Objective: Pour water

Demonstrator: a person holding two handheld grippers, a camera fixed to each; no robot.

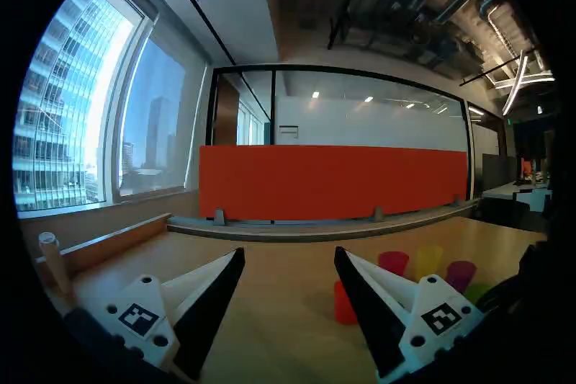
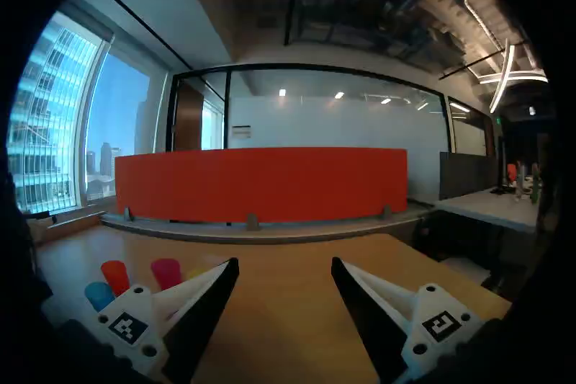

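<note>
Both tongs hang wide open and empty, left tongs [image 1: 288, 254] and right tongs [image 2: 283, 263]. The cups [image 1: 393, 261] stand clustered on the table [image 1: 288, 333] between them. They look like light, thin plastic, probably slippery, so I'd pinch one mid-wall, gently. Can't tell which holds water.

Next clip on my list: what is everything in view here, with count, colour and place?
cups: five in the left gripper view (red, pink, yellow, purple, green), on the table right of centre; three in the right gripper view (blue, red, pink), lower left
table: one, light wood, under both grippers
divider: one, orange, along the table's far edge
post: one, tan, upright at the table's left edge
windows: left wall, towers outside
side desk: one, white, far right
left gripper: white and black, open, empty
right gripper: white and black, open, empty
</note>
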